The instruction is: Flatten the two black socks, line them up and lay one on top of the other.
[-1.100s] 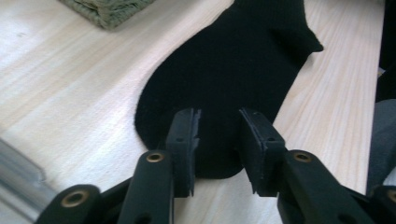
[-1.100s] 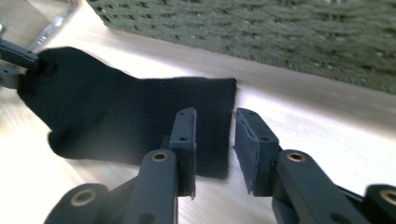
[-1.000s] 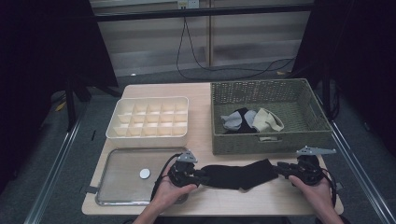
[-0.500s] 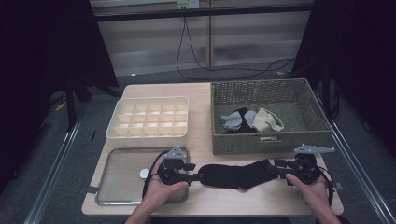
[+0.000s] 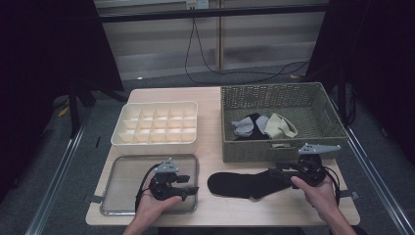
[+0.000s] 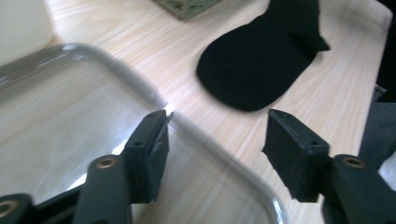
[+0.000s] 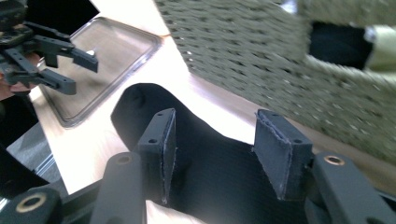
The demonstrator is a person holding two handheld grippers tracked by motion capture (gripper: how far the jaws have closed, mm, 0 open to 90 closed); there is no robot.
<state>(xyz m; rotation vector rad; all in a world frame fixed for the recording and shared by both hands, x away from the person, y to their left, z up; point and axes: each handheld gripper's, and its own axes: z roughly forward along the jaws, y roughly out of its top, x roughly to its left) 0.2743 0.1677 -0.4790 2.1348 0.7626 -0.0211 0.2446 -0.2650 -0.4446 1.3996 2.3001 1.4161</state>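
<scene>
The black sock (image 5: 244,184) lies flat on the table (image 5: 210,98) because both your grippers, left (image 5: 190,184) and right (image 5: 274,172), have just been opening, jaws apart and gripping nothing.

Left gripper (image 5: 188,184) jaws apart (just opening), right gripper (image 5: 274,171) likewise, both hand-held

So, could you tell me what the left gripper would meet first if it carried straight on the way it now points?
Probably the black sock. The left gripper stands open and empty above the metal tray, aimed across its rim at the sock's rounded toe on the table. Depth is unclear, so it might pass above.
</scene>
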